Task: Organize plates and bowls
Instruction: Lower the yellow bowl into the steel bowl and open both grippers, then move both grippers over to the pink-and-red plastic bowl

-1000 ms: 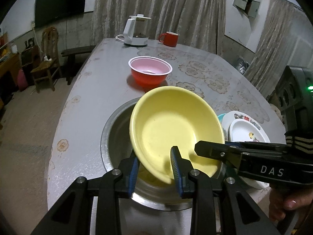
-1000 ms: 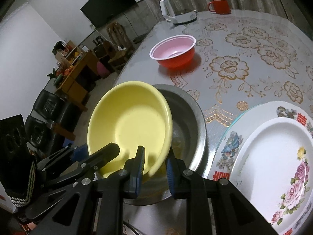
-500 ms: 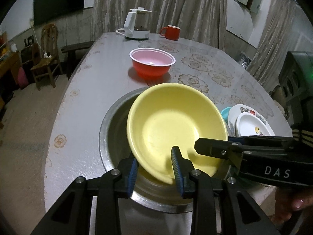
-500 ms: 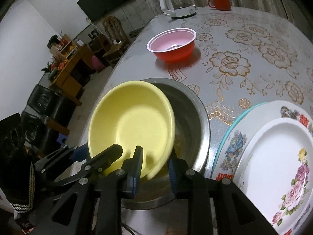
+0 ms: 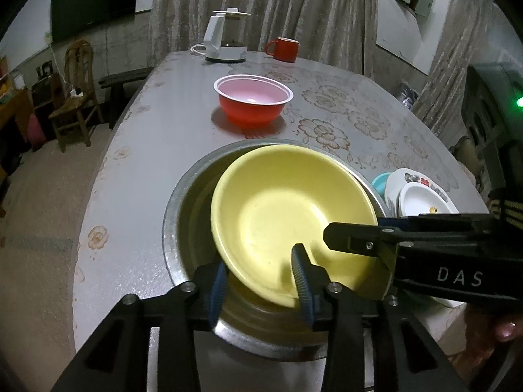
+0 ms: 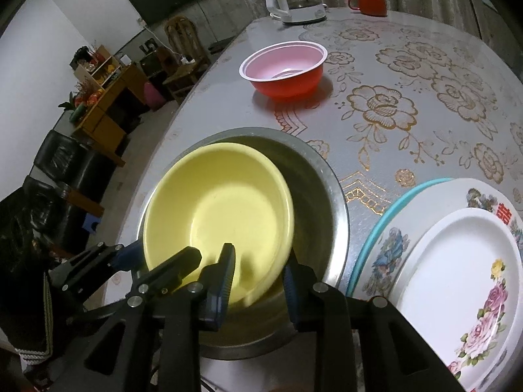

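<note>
Yellow bowl (image 5: 287,215) sits tilted inside the steel basin (image 5: 183,202) at the table's near edge. Left gripper (image 5: 260,281) is opening, its pads apart around the near rim; right gripper (image 6: 258,281) likewise straddles the rim without pressing. Stacked plates (image 6: 457,261) lie right; a red bowl (image 5: 253,103) stands farther back.

White kettle (image 5: 225,40), red mug (image 5: 283,49) at table's (image 5: 163,124) far end — wooden chair (image 5: 76,94) beyond.
</note>
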`<state>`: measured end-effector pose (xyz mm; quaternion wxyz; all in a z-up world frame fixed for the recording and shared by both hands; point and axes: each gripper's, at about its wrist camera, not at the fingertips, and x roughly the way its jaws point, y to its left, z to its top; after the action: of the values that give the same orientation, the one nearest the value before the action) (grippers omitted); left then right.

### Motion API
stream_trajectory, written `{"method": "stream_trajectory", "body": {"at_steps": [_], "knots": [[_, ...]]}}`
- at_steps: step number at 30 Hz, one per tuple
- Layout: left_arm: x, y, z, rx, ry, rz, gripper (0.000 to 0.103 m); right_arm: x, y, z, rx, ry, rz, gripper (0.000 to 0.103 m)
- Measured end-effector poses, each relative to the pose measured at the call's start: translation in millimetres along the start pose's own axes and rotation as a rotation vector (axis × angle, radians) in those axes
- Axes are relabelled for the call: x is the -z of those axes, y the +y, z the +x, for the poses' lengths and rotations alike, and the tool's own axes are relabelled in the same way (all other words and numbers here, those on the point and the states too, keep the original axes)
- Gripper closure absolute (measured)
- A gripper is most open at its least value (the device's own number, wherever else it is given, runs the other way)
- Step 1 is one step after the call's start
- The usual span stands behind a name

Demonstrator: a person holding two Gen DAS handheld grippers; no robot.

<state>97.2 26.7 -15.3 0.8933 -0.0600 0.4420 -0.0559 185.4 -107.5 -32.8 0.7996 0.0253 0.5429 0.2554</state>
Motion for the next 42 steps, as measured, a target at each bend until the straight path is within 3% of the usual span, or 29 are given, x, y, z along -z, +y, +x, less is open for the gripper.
{"method": "stream_trajectory", "body": {"at_steps": [5, 15, 17, 24, 27, 32, 34, 42], "knots": [[-2.1, -7.5, 4.0, 0.000, 0.012, 0.033, 0.046, -4.0, -0.5, 0.7, 0.012, 0.010, 0.022, 0.072], [-2.0, -5.6, -3.3, 0.006, 0.002, 0.033, 0.038, -19.2, -3.7, -0.9, 0.036, -0.004, 0.060, 0.067], [-2.0, -5.1, -3.9, -0.002, -0.009, 0.038, 0.033, -20.9, -5.2, -3.7, 0.037, -0.022, 0.067, 0.066], [-4.3, -10.3, 5.0, -0.001, -0.003, 0.077, 0.032, -20.6, -9.4, -6.9, 0.008, -0.036, 0.086, 0.066], [-6.1, -5.5, 1.4, 0.027, 0.005, 0.047, 0.032, -19.3, -13.0, -8.5, -0.013, -0.040, 0.100, 0.066], [-15.4, 9.5, -15.9, 0.059, -0.018, -0.051, 0.013, -18.9, -15.8, -16.3, -0.065, -0.082, 0.104, 0.066], [-19.6, 15.9, -20.5, 0.035, -0.011, -0.092, 0.006, -19.5, -16.0, -19.3, -0.104, -0.105, 0.098, 0.066], [-28.6, 30.5, -30.9, 0.001, -0.031, -0.146, 0.005, -22.5, -14.4, -22.4, -0.104, -0.127, 0.063, 0.066]]}}
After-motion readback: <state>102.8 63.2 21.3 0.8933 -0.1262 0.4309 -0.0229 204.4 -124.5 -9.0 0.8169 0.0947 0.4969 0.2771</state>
